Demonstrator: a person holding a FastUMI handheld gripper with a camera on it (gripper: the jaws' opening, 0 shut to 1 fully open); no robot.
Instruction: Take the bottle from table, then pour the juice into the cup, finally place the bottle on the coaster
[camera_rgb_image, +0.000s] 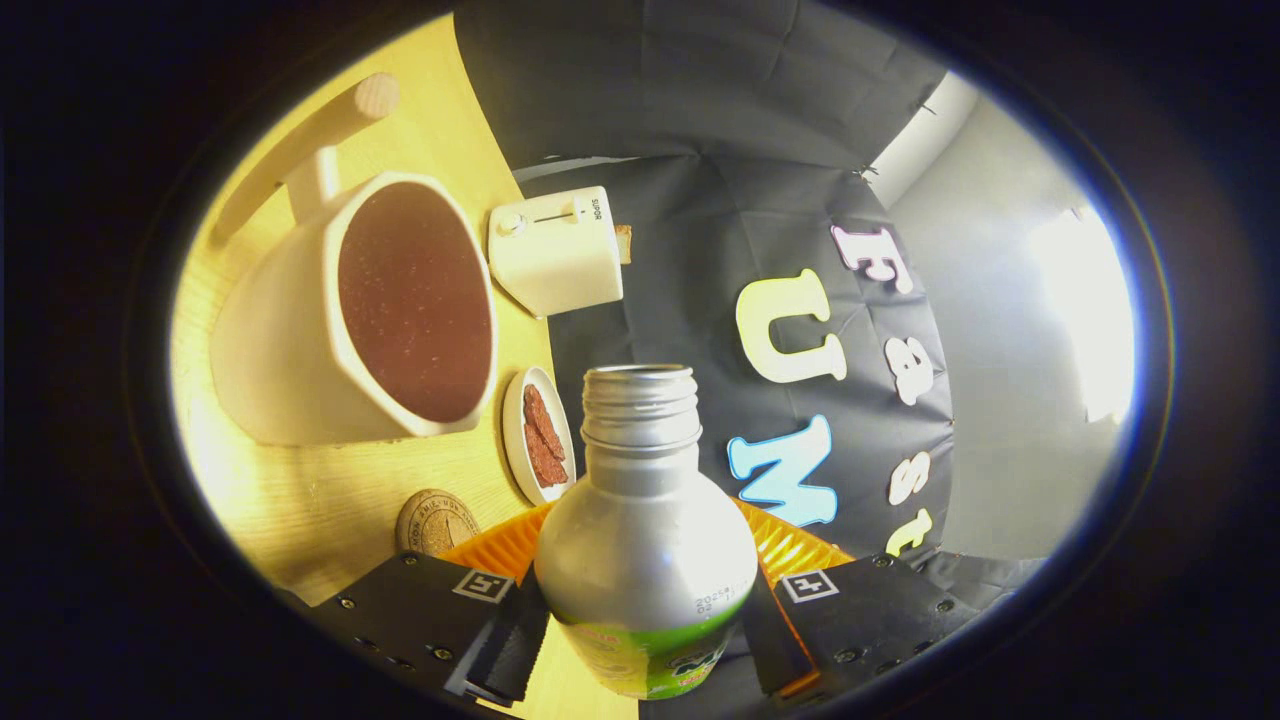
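Bottle (645, 530) clamped between gripper (645, 625) jaws, beside cup (350, 310).

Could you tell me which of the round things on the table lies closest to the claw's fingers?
The brown coaster, just ahead of the claw holding the bottle; the small dish and cup lie beyond.

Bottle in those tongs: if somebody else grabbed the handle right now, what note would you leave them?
Tongs: shut on the bottle, one finger on each side; cap off, neck open.
Cup: beyond the bottle, on the table, with a dark inside; whether that is juice I cannot tell.
Coaster: on the table just ahead of the fingers, nothing on it.
Done: bottle taken.
Left: check the pour, then set the bottle on the coaster.
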